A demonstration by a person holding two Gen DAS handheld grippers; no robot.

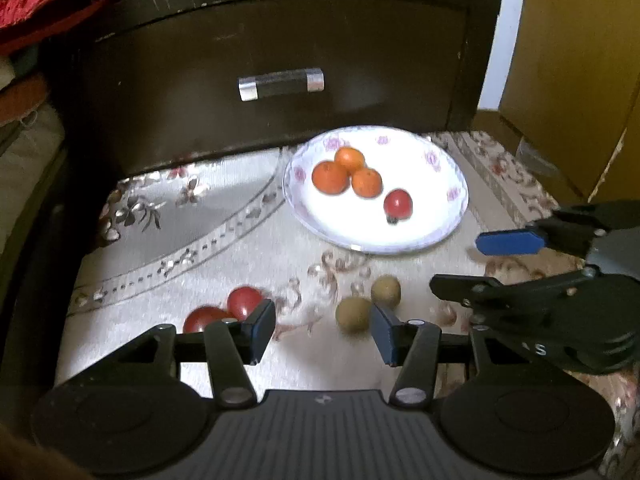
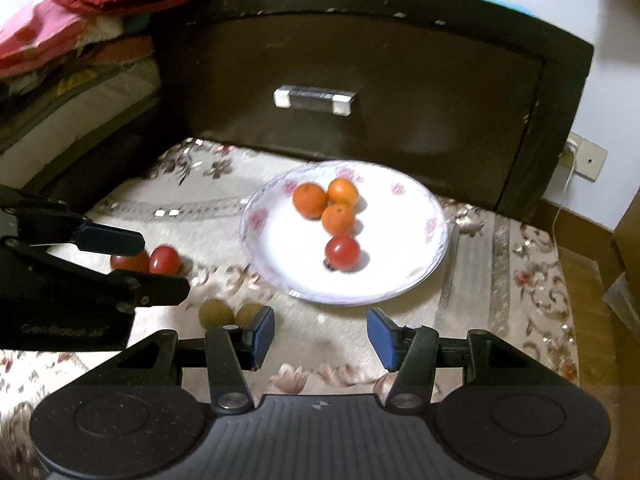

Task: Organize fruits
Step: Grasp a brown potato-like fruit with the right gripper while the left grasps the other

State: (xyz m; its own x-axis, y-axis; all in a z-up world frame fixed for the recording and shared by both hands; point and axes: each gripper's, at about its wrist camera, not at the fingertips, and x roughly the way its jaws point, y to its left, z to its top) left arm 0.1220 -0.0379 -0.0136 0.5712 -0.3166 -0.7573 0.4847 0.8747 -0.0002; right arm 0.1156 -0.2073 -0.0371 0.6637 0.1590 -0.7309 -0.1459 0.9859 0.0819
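A white floral plate (image 1: 420,236) (image 2: 404,292) sits on a patterned cloth and holds three oranges (image 1: 330,177) (image 2: 309,201) and one red tomato (image 1: 398,204) (image 2: 342,253). Two more red tomatoes (image 1: 244,302) (image 2: 164,261) and two brown-green round fruits (image 1: 354,314) (image 2: 216,314) lie on the cloth in front of the plate. My left gripper (image 1: 324,330) is open and empty, low over the cloth between the tomatoes and the brown fruits; it also shows in the right wrist view (image 2: 160,264). My right gripper (image 2: 320,334) is open and empty just in front of the plate; it also shows in the left wrist view (image 1: 464,262).
A dark wooden drawer front (image 1: 280,60) (image 2: 360,80) with a metal handle (image 1: 281,83) stands right behind the plate. Folded fabrics (image 2: 72,40) pile at the left. A wooden cabinet (image 1: 580,60) stands at the right, and a wall socket with a cable (image 2: 586,158).
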